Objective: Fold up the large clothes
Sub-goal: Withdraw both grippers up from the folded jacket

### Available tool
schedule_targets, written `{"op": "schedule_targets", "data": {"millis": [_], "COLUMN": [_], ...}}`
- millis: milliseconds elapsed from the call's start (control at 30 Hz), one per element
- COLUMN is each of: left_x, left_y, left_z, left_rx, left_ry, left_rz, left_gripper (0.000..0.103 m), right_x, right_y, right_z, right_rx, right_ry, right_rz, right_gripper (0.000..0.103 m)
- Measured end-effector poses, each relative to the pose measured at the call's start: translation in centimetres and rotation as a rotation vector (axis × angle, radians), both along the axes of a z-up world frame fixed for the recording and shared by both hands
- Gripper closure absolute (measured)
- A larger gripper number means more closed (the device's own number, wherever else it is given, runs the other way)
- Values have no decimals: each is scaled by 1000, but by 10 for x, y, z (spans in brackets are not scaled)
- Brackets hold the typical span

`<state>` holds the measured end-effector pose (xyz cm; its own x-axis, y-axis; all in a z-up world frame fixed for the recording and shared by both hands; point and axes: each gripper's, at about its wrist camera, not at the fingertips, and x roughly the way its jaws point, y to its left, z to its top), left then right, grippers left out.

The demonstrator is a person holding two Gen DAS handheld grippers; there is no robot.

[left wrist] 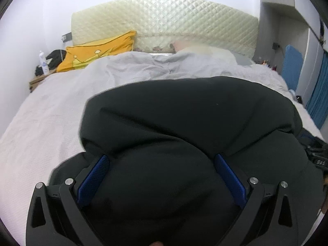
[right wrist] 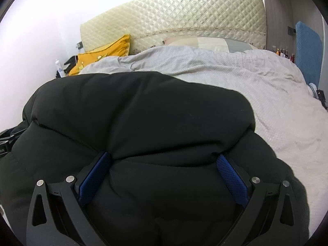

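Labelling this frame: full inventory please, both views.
jacket: 1, black, puffy, on the bed nearest the cameras, bulging between both pairs of fingers
cover: 1, pale grey, rumpled, over the bed
headboard: 1, cream, quilted, far end
cushion: 1, yellow, far left by headboard
pillow: pale, count unclear, under headboard
bottle: 1, white, on left bedside stand
blue panels: right wall, kind unclear
left gripper: fingers blue-padded, wide apart around jacket
right gripper: same
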<state>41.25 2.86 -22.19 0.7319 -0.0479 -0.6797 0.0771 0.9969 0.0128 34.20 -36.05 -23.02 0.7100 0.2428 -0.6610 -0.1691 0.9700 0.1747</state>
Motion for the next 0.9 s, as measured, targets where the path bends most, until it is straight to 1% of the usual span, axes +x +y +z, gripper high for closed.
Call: {"op": "schedule_targets", "data": {"millis": [67, 133, 200, 300, 467, 533, 633, 767, 900], "left_x": [-8, -16, -25, -43, -89, -108, -141, -184, -227], "left_y": [-3, -5, -4, -5, -14, -17, -21, -25, -29], "left_z": [10, 22, 37, 70, 145, 171, 207, 243, 265], "left_rx": [44, 64, 51, 18, -9, -9, -11, -26, -33], "left_ry": [-15, -20, -24, -57, -147, -173, -210, -242, -266], "left_rz": [22, 26, 34, 43, 37, 32, 27, 10, -1], "left_gripper": [0, 0, 0, 0, 0, 0, 0, 0, 0], "right_x": [-6, -16, -26, -45, -79, -99, -129, -170, -211], "right_y": [0, -3, -6, -9, -8, -8, -8, -7, -5], "right_z": [8, 22, 40, 80, 145, 175, 209, 245, 270], "right_rx": [-14, -9, 7, 20, 14, 19, 19, 8, 8], "right_ry": [-2, -9, -25, -82, -171, -213, -268, -320, -369], "right_rz": [-20, -33, -43, -53, -53, -54, -58, -59, -53], "right_gripper": [1, 1, 1, 1, 0, 0, 0, 0, 0]}}
